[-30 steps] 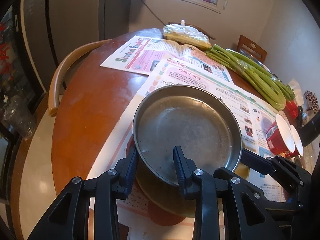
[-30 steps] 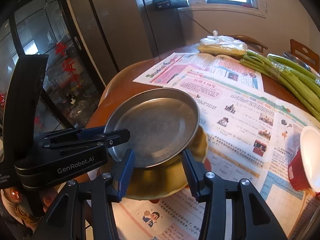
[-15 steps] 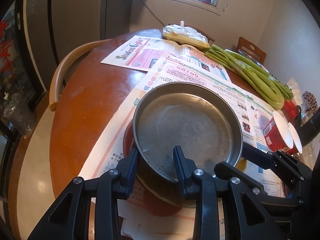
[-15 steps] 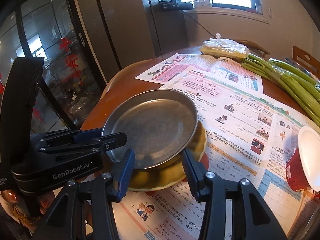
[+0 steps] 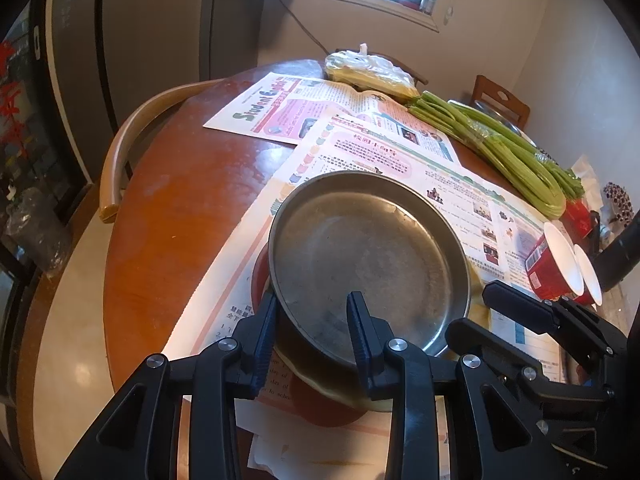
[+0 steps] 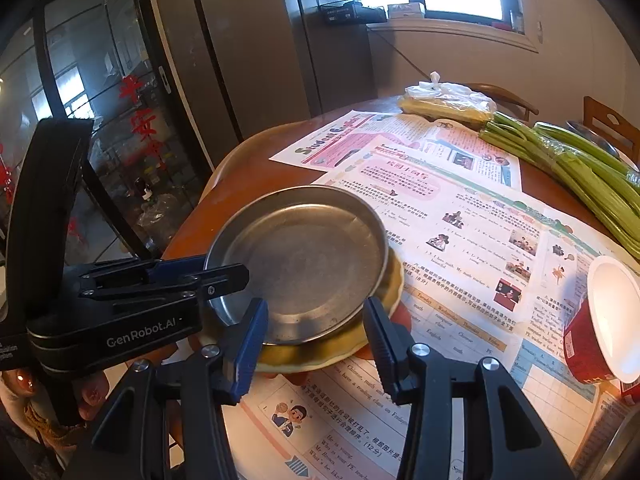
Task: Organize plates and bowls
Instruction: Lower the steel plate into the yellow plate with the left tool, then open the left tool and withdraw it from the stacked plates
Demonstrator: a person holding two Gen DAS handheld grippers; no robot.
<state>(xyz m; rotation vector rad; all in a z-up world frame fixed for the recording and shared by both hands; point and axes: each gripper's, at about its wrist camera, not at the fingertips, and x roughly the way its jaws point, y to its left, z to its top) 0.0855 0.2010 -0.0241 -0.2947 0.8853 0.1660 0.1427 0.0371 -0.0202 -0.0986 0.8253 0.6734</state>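
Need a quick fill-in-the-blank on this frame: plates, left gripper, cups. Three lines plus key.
1. The metal plate rests on top of a ___ plate.
2. The left gripper pinches the metal plate by its ___.
3. The red cups near the table's edge are not upright; they lie on their ___.

Missing words: yellow; rim; sides

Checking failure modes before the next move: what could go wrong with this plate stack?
Left tongs pinch the metal plate only at its rim; it sits off-centre on the yellow plate and could slip or clatter. Both rest on loose newspaper near the table edge, so a tug may drag them.
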